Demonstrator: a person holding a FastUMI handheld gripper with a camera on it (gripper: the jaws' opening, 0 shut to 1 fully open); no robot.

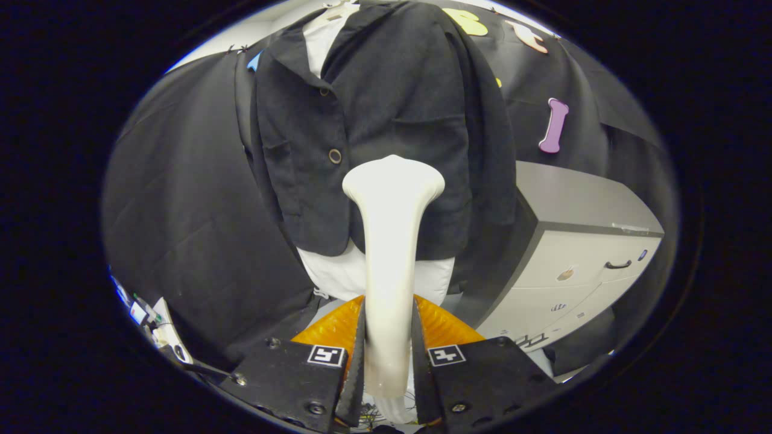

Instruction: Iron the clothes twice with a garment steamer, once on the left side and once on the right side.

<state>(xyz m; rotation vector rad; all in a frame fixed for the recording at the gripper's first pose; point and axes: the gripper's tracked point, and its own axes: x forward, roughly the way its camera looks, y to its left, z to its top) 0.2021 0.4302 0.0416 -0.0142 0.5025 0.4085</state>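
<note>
A cream-white garment steamer (391, 241) stands upright between my fingers, and my gripper (389, 349) is shut on its handle. Its wide head reaches up in front of a dark buttoned jacket (374, 120) worn over a white shirt (322, 39) on a hanger straight ahead. The steamer head sits at the jacket's lower middle, just right of the lower button (335, 156). Whether the head touches the cloth I cannot tell. The shirt's white hem (338, 274) hangs out below the jacket.
A grey-white drawer cabinet (579, 253) stands close on the right, its corner near the jacket's right sleeve. An orange base (446, 328) sits just behind my fingers. Small gear and cables (151, 316) lie low on the left by the black cloth wall.
</note>
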